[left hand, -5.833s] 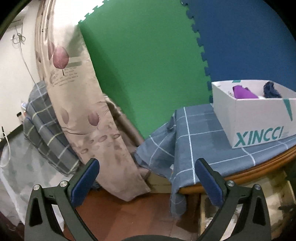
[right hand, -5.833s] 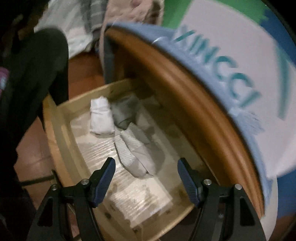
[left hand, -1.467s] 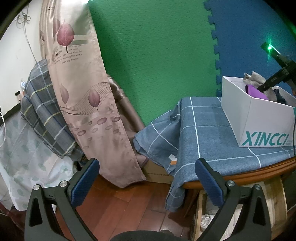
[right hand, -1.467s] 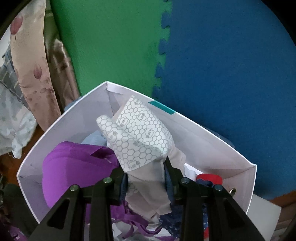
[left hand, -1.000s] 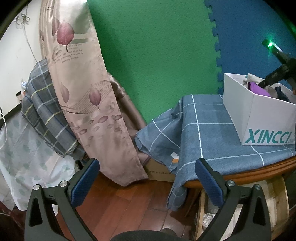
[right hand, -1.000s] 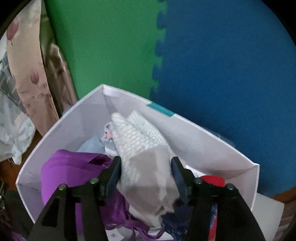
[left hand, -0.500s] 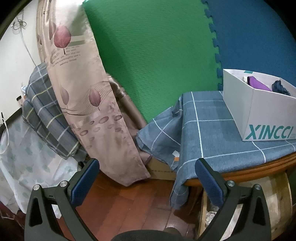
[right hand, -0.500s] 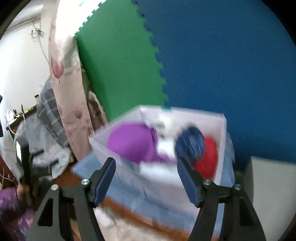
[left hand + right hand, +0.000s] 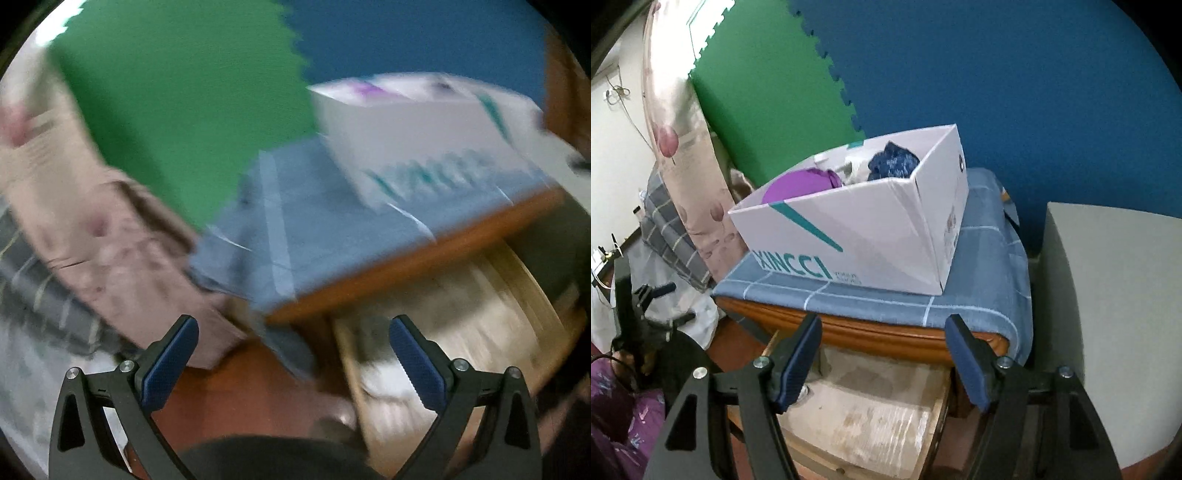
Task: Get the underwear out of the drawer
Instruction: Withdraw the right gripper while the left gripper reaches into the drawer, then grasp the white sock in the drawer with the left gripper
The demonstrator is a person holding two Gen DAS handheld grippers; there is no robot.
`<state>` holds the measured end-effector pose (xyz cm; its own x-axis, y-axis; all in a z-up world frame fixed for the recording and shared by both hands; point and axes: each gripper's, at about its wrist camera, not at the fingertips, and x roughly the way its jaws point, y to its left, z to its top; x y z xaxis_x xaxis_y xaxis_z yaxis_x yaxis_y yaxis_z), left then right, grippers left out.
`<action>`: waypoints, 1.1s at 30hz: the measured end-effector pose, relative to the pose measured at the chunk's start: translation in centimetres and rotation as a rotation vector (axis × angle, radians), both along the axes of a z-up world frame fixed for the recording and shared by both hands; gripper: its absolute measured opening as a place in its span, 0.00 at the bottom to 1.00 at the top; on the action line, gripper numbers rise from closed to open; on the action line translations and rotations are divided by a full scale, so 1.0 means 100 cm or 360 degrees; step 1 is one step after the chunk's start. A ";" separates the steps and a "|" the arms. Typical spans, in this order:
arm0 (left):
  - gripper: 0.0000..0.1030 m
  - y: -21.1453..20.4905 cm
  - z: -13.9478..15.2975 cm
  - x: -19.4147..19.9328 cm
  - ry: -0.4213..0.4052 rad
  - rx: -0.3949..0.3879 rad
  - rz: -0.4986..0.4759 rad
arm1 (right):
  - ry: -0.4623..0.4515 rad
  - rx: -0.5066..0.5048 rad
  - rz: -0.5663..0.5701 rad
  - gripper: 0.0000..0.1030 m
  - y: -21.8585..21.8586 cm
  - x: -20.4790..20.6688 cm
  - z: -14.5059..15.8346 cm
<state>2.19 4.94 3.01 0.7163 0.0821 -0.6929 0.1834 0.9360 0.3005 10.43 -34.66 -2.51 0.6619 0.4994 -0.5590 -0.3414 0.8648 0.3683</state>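
Note:
My right gripper (image 9: 884,363) is open and empty, above the open wooden drawer (image 9: 871,413) below the table edge. The white XINCCI box (image 9: 849,236) stands on the blue checked cloth (image 9: 982,288) and holds purple (image 9: 801,184), pale and dark blue (image 9: 894,160) garments. My left gripper (image 9: 293,360) is open and empty; its view is blurred. It shows the box (image 9: 417,136), the cloth (image 9: 295,229) and the drawer (image 9: 443,332) with pale cloth (image 9: 384,380) inside.
A beige leaf-print curtain (image 9: 679,147) hangs at the left over grey plaid bedding (image 9: 668,236). A grey cabinet (image 9: 1115,332) stands right of the table. Green and blue foam mats (image 9: 997,74) cover the wall. The floor is red-brown wood (image 9: 251,398).
The right gripper let go of the patterned grey underwear in the box, opened, and drew back down toward the drawer. The left gripper has swung right and down, blurring its view.

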 end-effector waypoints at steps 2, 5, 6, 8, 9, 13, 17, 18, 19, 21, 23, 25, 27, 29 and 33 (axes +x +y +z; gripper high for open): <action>0.99 -0.023 -0.012 -0.002 0.0064 0.0115 -0.0115 | -0.0014 0.0019 0.0012 0.69 0.000 -0.001 0.001; 0.99 -0.062 -0.038 0.002 0.0198 0.0341 -0.0307 | -0.0009 0.0043 0.0018 0.69 -0.001 -0.002 0.001; 0.99 -0.069 -0.046 0.004 0.0236 0.0392 -0.0354 | -0.0010 0.0051 0.0016 0.69 -0.002 -0.002 0.000; 0.99 -0.090 -0.069 0.007 0.0301 0.0577 -0.0482 | -0.0014 0.0082 0.0012 0.69 -0.005 -0.002 0.001; 0.97 -0.098 -0.080 0.009 0.0345 0.0659 -0.0543 | -0.0014 0.0094 0.0011 0.69 -0.006 -0.002 0.001; 0.78 -0.122 -0.122 0.022 0.0510 0.0864 -0.0721 | -0.0011 0.0133 0.0008 0.69 -0.010 -0.003 0.000; 0.71 -0.130 -0.141 0.033 0.0512 0.0958 -0.0785 | -0.0005 0.0128 0.0015 0.69 -0.009 -0.003 -0.001; 0.71 -0.131 -0.145 0.036 0.0516 0.0962 -0.0800 | -0.0004 0.0125 0.0017 0.69 -0.008 -0.002 0.000; 0.71 -0.131 -0.150 0.038 0.0529 0.0968 -0.0814 | -0.0002 0.0120 0.0020 0.69 -0.008 -0.002 -0.001; 0.68 -0.130 -0.165 0.041 0.0553 0.1027 -0.0821 | 0.0001 0.0114 0.0024 0.69 -0.006 -0.002 -0.001; 0.66 -0.129 -0.178 0.041 0.0580 0.1109 -0.0832 | 0.0005 0.0116 0.0024 0.69 -0.006 -0.002 -0.002; 0.66 -0.132 -0.189 0.040 0.0591 0.1181 -0.0848 | 0.0011 0.0120 0.0023 0.69 -0.007 -0.001 -0.002; 0.65 -0.133 -0.197 0.040 0.0594 0.1224 -0.0862 | 0.0015 0.0123 0.0024 0.69 -0.006 0.000 -0.002; 0.64 -0.133 -0.203 0.042 0.0610 0.1258 -0.0863 | 0.0023 0.0120 0.0024 0.69 -0.006 0.001 -0.003; 0.64 -0.135 -0.206 0.045 0.0605 0.1251 -0.0894 | 0.0034 0.0104 0.0031 0.69 -0.003 0.002 -0.004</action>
